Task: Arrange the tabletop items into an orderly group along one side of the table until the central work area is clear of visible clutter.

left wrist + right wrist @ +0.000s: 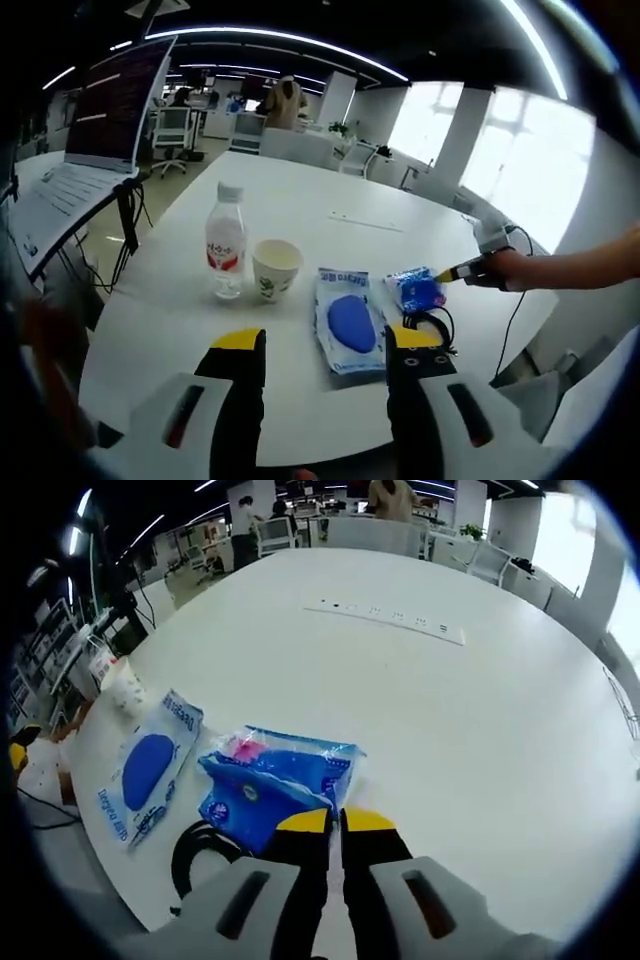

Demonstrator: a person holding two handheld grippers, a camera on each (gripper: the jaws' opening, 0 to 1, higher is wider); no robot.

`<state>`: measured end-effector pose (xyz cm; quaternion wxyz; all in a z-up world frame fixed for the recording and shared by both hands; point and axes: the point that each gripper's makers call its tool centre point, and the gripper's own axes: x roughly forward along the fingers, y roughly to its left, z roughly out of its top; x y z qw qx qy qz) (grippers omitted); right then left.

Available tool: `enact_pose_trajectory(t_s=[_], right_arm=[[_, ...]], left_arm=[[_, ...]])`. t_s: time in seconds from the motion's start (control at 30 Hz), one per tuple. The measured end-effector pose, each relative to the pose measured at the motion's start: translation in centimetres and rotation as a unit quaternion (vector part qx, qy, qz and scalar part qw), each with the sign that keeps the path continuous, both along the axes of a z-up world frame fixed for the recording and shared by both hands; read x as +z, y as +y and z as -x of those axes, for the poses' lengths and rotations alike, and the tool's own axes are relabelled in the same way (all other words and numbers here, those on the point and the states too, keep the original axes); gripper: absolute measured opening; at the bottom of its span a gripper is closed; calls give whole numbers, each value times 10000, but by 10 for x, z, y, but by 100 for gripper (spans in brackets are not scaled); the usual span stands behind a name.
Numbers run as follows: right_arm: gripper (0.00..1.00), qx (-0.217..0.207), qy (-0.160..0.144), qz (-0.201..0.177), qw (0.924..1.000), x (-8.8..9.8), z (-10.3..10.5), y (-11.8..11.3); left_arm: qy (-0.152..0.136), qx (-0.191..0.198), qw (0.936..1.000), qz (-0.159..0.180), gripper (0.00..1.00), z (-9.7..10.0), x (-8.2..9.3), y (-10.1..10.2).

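1. Table [300, 215]: its near edge is close, so a dragged blue packet [275, 780], pinched only at a corner by the closed right gripper [335, 822], could slip off.
2. Water bottle [225, 240] and paper cup [276, 268] near the open, empty left gripper [325, 345] could tip.
3. Black cable [200, 855] may snag the packet.

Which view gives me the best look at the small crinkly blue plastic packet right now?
The right gripper view: the small crinkly blue plastic packet lies large just ahead of the right gripper, whose yellow-tipped jaws are pinched on its edge. In the left gripper view the packet is small and distant, the right gripper at its far edge.
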<state>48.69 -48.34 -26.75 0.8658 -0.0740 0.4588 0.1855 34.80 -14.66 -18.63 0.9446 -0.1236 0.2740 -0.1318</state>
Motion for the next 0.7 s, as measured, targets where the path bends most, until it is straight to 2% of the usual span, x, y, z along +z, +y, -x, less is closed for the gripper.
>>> enact_pose_trajectory(t_s=[0.1,0.2,0.47,0.57,0.7], right_arm=[[2,36,58,-19,10000,-3,1,0],[3,148,-29,42,9999,1,1,1],[4,89,-68,-25,9999,5,2,1],[4,128,-104,-12,9999,-9,-11,-3],[4,173,-139,-26,9998,-15,-16,-4]], left_arm=[[45,-40,10000,-2,48,1,-2,-3],[98,-110,9999,-2,48,3,-4,-8],[144,-208,9997,-28,48,4,-6,-15],[153,-192,9997,1,48,4,-7,-15],[165,-204,9997,7,48,3,-8,-16]])
